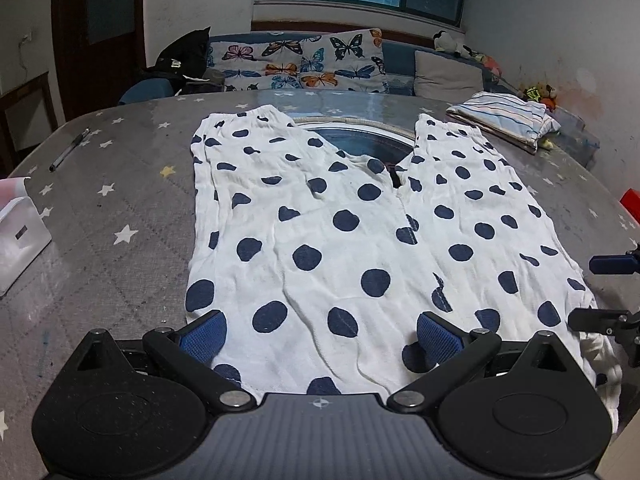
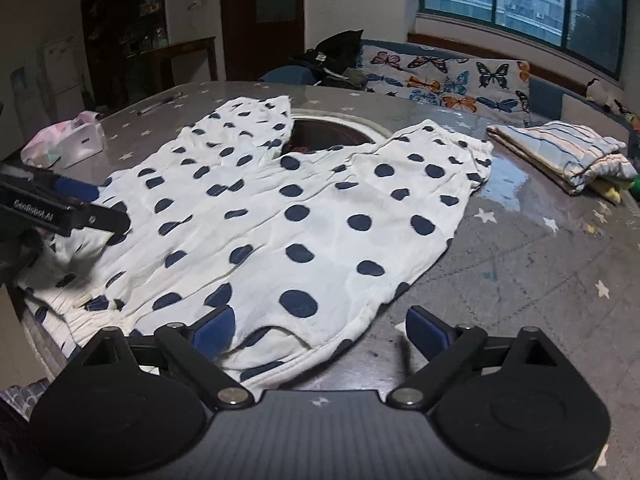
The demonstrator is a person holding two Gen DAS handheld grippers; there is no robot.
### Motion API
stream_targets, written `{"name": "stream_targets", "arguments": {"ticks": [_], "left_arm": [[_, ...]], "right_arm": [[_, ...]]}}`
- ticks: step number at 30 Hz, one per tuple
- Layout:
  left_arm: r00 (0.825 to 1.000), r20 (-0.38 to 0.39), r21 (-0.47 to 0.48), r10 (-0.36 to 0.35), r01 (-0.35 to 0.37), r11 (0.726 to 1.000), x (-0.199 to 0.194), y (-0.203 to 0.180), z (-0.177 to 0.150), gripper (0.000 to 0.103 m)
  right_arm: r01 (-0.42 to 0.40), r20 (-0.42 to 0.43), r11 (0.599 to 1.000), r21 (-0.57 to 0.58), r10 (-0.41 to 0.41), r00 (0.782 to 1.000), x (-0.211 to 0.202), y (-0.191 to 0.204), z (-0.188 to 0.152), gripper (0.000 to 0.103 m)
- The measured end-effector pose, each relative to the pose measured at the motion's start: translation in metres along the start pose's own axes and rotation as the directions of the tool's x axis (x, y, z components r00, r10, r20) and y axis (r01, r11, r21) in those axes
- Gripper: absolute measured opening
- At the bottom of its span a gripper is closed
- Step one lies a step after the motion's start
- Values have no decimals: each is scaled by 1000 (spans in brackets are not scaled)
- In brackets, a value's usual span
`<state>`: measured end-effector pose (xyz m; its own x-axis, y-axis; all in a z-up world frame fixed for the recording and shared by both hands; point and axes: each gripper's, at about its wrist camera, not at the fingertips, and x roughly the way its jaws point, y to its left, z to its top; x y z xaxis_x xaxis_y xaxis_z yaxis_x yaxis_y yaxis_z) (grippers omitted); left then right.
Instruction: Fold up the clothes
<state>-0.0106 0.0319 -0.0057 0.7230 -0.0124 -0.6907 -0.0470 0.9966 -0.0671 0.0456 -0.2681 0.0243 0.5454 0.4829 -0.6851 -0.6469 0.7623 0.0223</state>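
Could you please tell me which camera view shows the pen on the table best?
The left wrist view: the pen lies in clear sight on the table's far left. In the right wrist view it is only a small, blurred streak near the far edge.

Both handheld grippers look alike: the left gripper (image 1: 318, 336) and right gripper (image 2: 320, 330) have black linkage arms with silver pivot screws, blue textured pads (image 1: 202, 336), round black housings and a ribbed grey body. One arm carries white "GenRobot.AI" lettering (image 2: 34, 211).

bare table (image 2: 520, 272) right, folded cloth (image 2: 560, 152) beyond
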Motion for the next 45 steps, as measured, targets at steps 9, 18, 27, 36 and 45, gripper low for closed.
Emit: {"name": "stream_targets", "arguments": {"ticks": [9, 18, 27, 36, 45], "left_arm": [[999, 43, 41, -26, 24, 999, -15, -12, -4, 103], [963, 91, 289, -255, 219, 932, -52, -68, -27, 102], [895, -40, 527, -443, 396, 752, -54, -136, -55, 85], [912, -100, 567, -397, 380, 731, -27, -163, -60, 57], [879, -133, 468, -458, 463, 753, -16, -145, -38, 14]], "right_arm": [[22, 14, 990, 137, -24, 1000, -1, -18, 0, 101], [79, 14, 982, 174, -83, 996, 2, -28, 1, 98], [122, 28, 975, 185, -129, 991, -10, -33, -3, 96], [139, 41, 967, 214, -151, 988, -21, -43, -6, 95], [99, 31, 964, 249, -110, 994, 0, -66, 16, 82]]}}
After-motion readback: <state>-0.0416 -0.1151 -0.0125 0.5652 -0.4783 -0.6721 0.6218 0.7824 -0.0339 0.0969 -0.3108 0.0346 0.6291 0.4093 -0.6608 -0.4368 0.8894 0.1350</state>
